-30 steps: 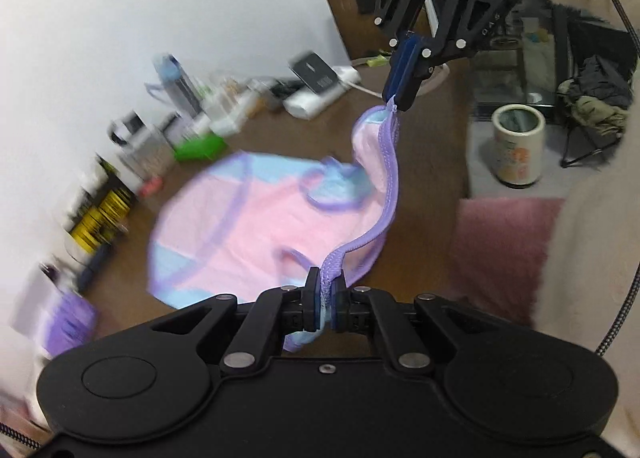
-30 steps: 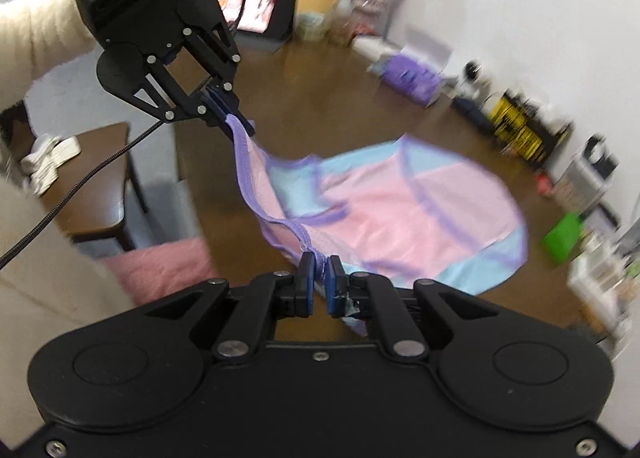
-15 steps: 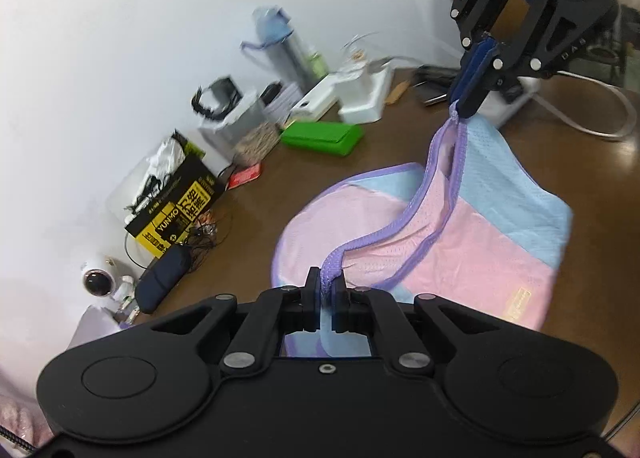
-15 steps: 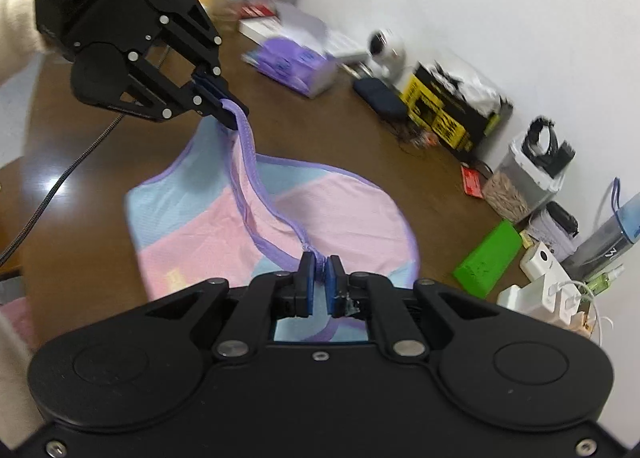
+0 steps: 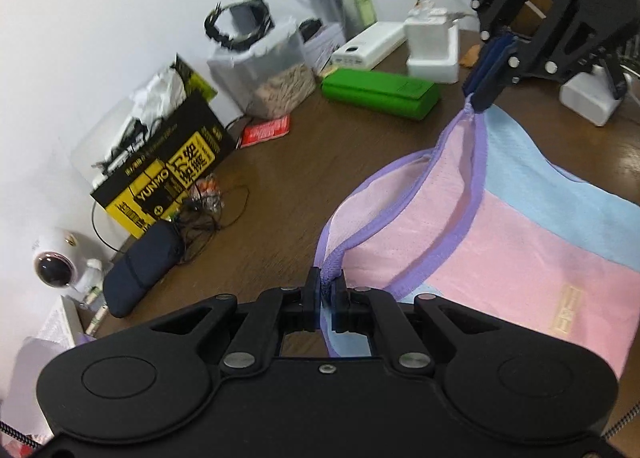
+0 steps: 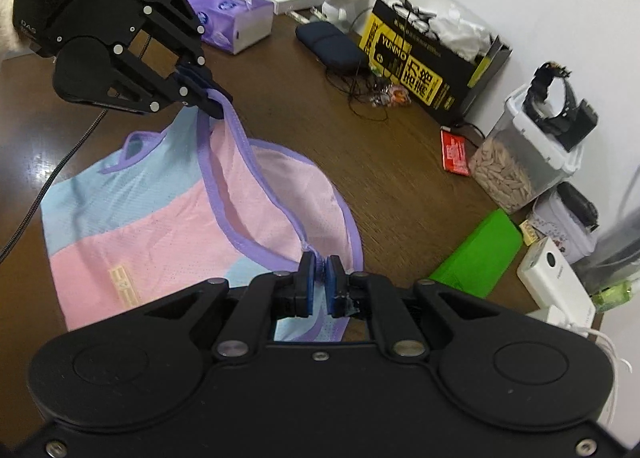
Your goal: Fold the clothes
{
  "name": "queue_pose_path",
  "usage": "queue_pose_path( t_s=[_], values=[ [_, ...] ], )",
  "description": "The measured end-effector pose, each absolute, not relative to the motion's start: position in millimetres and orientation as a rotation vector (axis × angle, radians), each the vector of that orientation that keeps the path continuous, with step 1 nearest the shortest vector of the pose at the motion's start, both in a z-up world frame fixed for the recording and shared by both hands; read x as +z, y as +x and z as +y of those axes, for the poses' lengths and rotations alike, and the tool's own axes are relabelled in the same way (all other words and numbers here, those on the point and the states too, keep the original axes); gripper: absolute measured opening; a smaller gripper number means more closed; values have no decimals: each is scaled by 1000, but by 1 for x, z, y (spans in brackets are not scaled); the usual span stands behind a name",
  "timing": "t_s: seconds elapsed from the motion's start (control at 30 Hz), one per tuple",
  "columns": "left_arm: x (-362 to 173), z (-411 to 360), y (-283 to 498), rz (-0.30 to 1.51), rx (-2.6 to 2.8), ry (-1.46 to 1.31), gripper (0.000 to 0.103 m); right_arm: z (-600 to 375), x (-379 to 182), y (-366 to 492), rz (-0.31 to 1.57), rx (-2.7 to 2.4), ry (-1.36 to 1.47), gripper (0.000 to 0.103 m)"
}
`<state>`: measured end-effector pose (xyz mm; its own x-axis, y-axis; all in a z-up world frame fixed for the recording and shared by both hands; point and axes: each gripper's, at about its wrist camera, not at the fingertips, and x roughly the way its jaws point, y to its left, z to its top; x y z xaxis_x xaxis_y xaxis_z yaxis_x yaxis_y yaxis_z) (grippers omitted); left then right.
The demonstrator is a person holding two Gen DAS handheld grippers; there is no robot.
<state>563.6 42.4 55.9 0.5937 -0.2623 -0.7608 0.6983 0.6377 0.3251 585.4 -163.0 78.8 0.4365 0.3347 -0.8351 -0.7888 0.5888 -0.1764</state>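
i have the pink and blue garment (image 5: 520,226) pinched at two spots along its purple-trimmed edge: my left hand-held gripper (image 5: 327,290) is clenched on the trim at the near end, and my right hand-held gripper (image 6: 319,268) is clenched on the trim at the other end, so the band hangs slack between them. in the left wrist view the right hand-held gripper sits high and far on the right, its blue pads nipping the purple trim. the lifted edge is raised off the brown surface (image 5: 288,186), while the bulk of the garment lies spread flat below it, one half looking doubled over the other, with a small yellow label (image 6: 124,282) showing on the pink panel. i judge the first fold to be under way rather than finished: the held edge is not yet laid down, no crease is pressed, and the piece is wide and unsquared. what is left, as i read it, is lowering the edge onto the flat part, letting go, then folding again to a compact shape. the far side of the surface is crowded, with a green case (image 5: 378,92) and a yellow and black box (image 6: 416,58) near the cloth.
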Motion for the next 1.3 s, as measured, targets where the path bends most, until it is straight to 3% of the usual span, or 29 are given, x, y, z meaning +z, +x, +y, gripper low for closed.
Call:
queue_pose_path(
  t_s=[0.43,0.47,0.53,0.6,0.77,0.97,1.0,1.03,1.07,1.3],
  values=[
    [24,35,596,785,-561,674,9,-160,45,614,890,692,-593,11],
    [21,34,597,796,-551,682,14,-160,42,617,882,670,-583,17],
    [13,30,598,802,-499,726,58,-159,36,620,879,635,-570,61],
    [12,30,595,774,-456,756,75,-159,35,618,863,613,-570,84],
    [45,53,577,685,-414,619,79,-174,62,585,696,580,-512,84],
    [67,56,490,559,-530,623,81,-177,63,487,578,700,-552,81],
    [63,53,480,558,-551,630,81,-175,59,478,582,714,-559,59],
    [60,51,471,560,-568,635,81,-173,54,469,586,729,-567,27],
    [53,43,457,574,-601,643,81,-171,48,459,592,741,-572,19],
    [14,18,420,669,-627,686,81,-157,16,427,668,746,-549,18]
  ],
)
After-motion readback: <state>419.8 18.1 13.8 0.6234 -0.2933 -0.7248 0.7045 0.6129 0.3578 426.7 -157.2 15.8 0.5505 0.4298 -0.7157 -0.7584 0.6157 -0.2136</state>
